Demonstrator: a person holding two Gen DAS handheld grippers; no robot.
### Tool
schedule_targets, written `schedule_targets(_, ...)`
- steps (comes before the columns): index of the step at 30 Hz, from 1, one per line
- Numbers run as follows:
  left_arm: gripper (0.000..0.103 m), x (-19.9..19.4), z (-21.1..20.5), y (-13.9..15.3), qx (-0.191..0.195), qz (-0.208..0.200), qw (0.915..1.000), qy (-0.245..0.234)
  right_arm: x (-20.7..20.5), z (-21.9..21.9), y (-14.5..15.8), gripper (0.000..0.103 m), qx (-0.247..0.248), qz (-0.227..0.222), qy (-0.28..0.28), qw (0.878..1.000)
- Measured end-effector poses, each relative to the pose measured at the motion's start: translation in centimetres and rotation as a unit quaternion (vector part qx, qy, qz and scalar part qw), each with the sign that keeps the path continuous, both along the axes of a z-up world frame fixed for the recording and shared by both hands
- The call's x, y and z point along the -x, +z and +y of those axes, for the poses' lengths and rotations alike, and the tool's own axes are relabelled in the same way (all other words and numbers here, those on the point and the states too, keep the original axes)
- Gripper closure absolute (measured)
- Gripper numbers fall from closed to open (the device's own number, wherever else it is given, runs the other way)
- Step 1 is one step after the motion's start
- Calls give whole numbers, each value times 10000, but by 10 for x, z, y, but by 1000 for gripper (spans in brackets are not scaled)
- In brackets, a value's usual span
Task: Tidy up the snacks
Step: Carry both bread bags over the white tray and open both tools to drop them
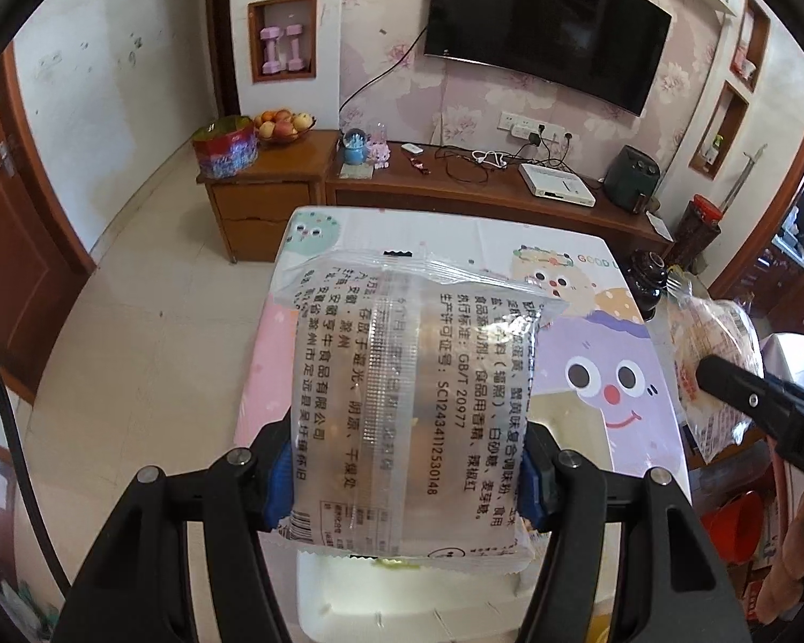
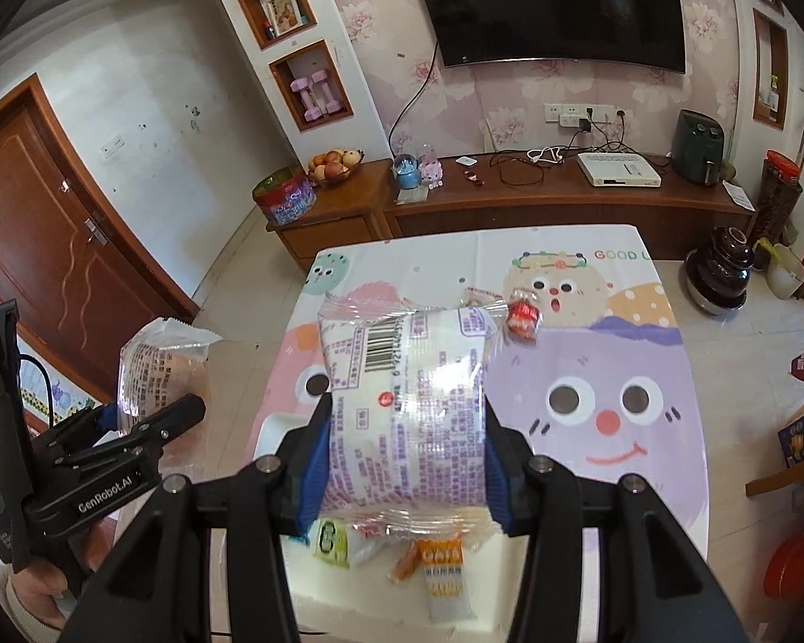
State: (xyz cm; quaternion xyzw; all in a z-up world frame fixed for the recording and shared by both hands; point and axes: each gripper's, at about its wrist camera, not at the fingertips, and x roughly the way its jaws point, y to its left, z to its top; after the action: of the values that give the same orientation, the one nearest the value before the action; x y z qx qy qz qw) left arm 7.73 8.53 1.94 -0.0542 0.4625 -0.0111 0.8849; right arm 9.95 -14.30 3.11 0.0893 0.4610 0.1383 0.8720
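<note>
My left gripper is shut on a clear snack packet with black print, held above the table. The same packet shows at the left in the right wrist view. My right gripper is shut on a white snack packet with purple print and a barcode; it also shows at the right edge of the left wrist view. Below it a white tray holds a green-labelled packet and orange packets. A small red snack lies on the table beyond.
The table carries a cartoon-print cloth. Behind it stands a wooden TV cabinet with a fruit bowl, a set-top box and cables. A dark jar stands on the floor at the right. A door is at the left.
</note>
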Motion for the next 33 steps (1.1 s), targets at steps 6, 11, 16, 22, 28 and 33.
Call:
schedule_targets(6,41,25,-2,-25,2,290,9995,82,29,1,-13,55,24,180,6,9998)
schedule_targets(11,40,39,-6,-50,-161,580,9982,54,45,10,-31,54,211,375,25,9991)
schedule_targets(16,40,50,-11,-70,-217,848,9962,-11,56,21,-51,54,302,659,93,9973)
schedule_targets(22,40,55,-18,-78,-307,974,9947,-124,63,30,-63,54,445,809,131,9956)
schedule_targets(28,39,55,-21,-79,-342,1037,9939,-140,65,34,-64,54,524,833,146,9950)
schedule_targets(33,37,53,-23,-79,-379,1072,9934,-124,64,35,-64,53,531,843,146,9949)
